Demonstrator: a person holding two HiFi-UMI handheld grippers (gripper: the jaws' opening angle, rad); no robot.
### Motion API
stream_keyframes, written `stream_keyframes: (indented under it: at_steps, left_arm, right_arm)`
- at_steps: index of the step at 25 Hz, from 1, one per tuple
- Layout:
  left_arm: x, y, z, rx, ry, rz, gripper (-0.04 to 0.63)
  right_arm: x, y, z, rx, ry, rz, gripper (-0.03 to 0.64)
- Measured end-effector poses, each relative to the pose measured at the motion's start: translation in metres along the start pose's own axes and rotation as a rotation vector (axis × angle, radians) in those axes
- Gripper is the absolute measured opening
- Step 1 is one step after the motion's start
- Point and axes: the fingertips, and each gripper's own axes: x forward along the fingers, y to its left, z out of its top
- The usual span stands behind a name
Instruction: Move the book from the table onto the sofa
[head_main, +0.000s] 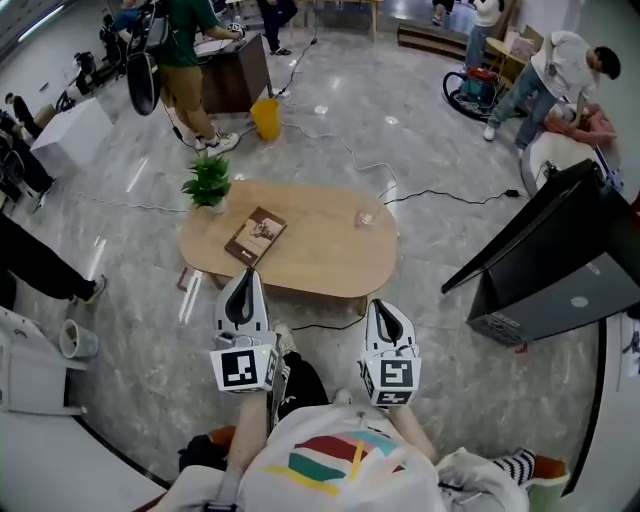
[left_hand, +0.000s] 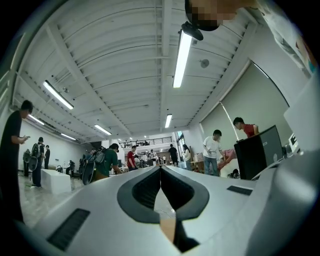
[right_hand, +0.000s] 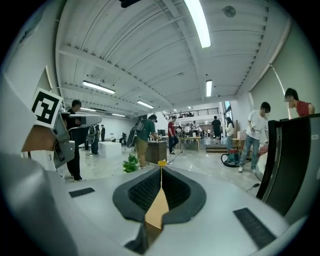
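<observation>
On the left end of the oval wooden table (head_main: 330, 262): small potted plant (head_main: 208, 184). Just right of it, lying flat on the tabletop: brown book (head_main: 256, 236), touched by nothing. At the table's near edge, nearer than the book: left gripper (head_main: 243, 275), jaws pressed together, empty, pointing toward the book. Right of that: right gripper (head_main: 384, 308), likewise closed tight on nothing, apart from the book. Farther right, on the floor: large black screen (head_main: 560, 225), tilted.
</observation>
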Motion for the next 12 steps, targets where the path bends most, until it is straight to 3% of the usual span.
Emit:
stream_keyframes:
  at_steps: [4,12]
  left_arm:
    - [0.02,0.03,-0.003,0.046,0.004,0.011,0.006]
    - [0.084,0.108,-0.051,-0.004,0.049,0.018,0.006]
  right_arm:
    - [0.037,0.007,-0.001,-0.008,0.029,-0.014,0.017]
    - [0.13,0.038,-0.003,-0.026,0.096,-0.009,0.017]
